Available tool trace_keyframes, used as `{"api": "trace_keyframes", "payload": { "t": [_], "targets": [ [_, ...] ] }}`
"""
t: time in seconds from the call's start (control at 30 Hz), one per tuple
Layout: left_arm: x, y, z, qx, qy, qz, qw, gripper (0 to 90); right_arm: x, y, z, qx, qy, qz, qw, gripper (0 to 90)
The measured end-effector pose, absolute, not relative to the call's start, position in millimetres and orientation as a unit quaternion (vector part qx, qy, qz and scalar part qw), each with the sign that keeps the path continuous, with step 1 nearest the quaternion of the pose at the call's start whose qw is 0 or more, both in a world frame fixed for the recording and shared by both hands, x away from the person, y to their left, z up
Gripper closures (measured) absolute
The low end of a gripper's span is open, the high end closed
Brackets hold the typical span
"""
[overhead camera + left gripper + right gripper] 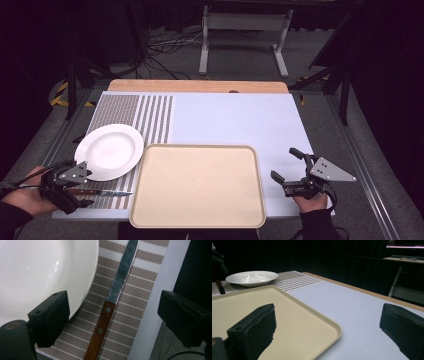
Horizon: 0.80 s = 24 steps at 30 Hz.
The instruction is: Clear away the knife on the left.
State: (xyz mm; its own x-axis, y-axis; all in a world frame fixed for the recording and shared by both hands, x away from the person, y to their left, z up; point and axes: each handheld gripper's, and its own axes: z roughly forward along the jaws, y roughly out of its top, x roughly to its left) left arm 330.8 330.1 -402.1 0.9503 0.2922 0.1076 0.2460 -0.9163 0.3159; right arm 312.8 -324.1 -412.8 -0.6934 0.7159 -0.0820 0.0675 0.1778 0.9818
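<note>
A knife [102,192] with a brown wooden handle [100,330] and a steel blade [122,275] lies on the striped placemat [150,117], just in front of a white plate [110,150]. My left gripper [86,192] hovers over the knife's handle end, open. In the left gripper view its jaws stand either side of the handle without touching it, and the plate [37,270] lies at the upper left. My right gripper [285,164] rests open at the table's right front, nothing between its jaws. A beige tray [197,186] sits between the two grippers.
The tray [287,312] lies on a pale blue sheet [235,120] over the wooden tabletop. The plate [252,277] stands at the far left in the right gripper view. Cables and a white stand's legs [245,40] lie on the floor beyond the table.
</note>
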Motion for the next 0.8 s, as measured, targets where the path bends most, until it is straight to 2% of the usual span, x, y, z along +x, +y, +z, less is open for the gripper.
{"api": "trace_keyframes", "payload": {
  "t": [0.17,0.43,0.63,0.8],
  "targets": [
    [332,334,-404,0.98,0.129,0.066,0.136,21.9,313,-323,-413,0.273,0.716,0.581,0.275,1.5],
    [333,336,-408,0.985,0.124,0.061,0.107,28.9,315,-322,-415,0.27,0.719,0.582,0.266,1.3],
    [338,334,-417,0.992,0.092,0.06,0.063,32.5,314,-322,-414,0.271,0.72,0.581,0.267,1.6],
    [344,335,-421,0.993,0.087,0.042,0.064,38.9,314,-322,-414,0.27,0.719,0.583,0.263,1.8]
  ]
}}
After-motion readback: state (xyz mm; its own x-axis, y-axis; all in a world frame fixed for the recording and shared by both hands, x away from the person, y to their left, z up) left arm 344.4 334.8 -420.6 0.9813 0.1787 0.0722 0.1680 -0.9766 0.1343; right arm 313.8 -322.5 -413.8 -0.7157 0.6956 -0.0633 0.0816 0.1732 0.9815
